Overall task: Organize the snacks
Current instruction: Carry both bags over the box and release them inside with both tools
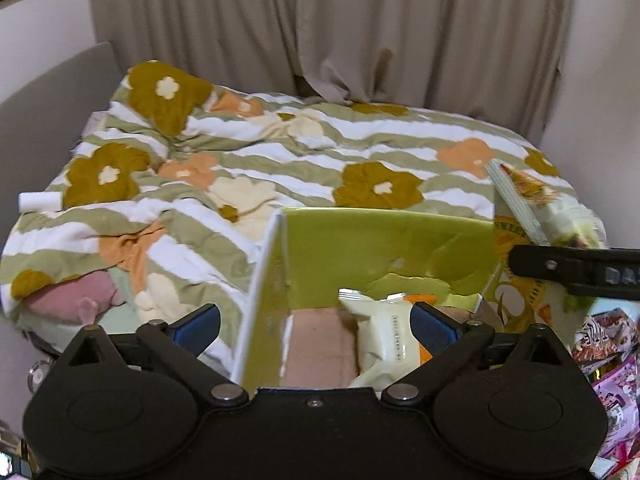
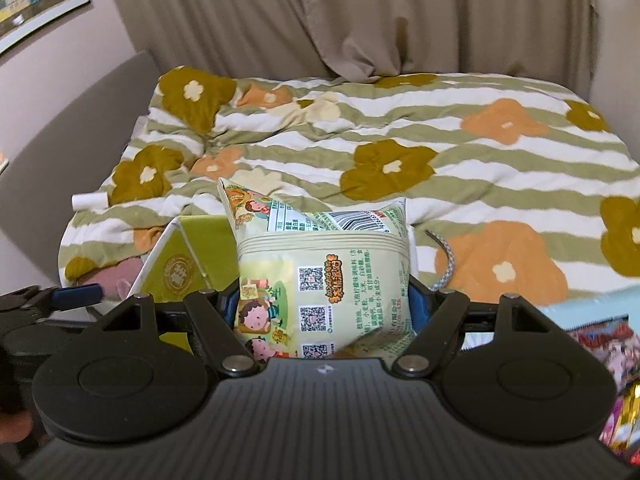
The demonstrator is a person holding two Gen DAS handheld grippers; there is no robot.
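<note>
Green box [image 2: 200,256] sits at ten o'clock from my right gripper [image 2: 320,304], which pinches the snack bag [image 2: 320,280] upright. My left gripper [image 1: 316,326] hangs spread over the box, nearer it.

A box [image 1: 384,248] stands at the bed's [image 1: 280,160] near edge, with one packet [image 1: 384,344] lying inside it. Right of the box, loose snacks [image 1: 604,344] are piled. A paper roll [image 1: 40,202] lies far left on the bed, curtain [image 1: 320,28] behind.
</note>
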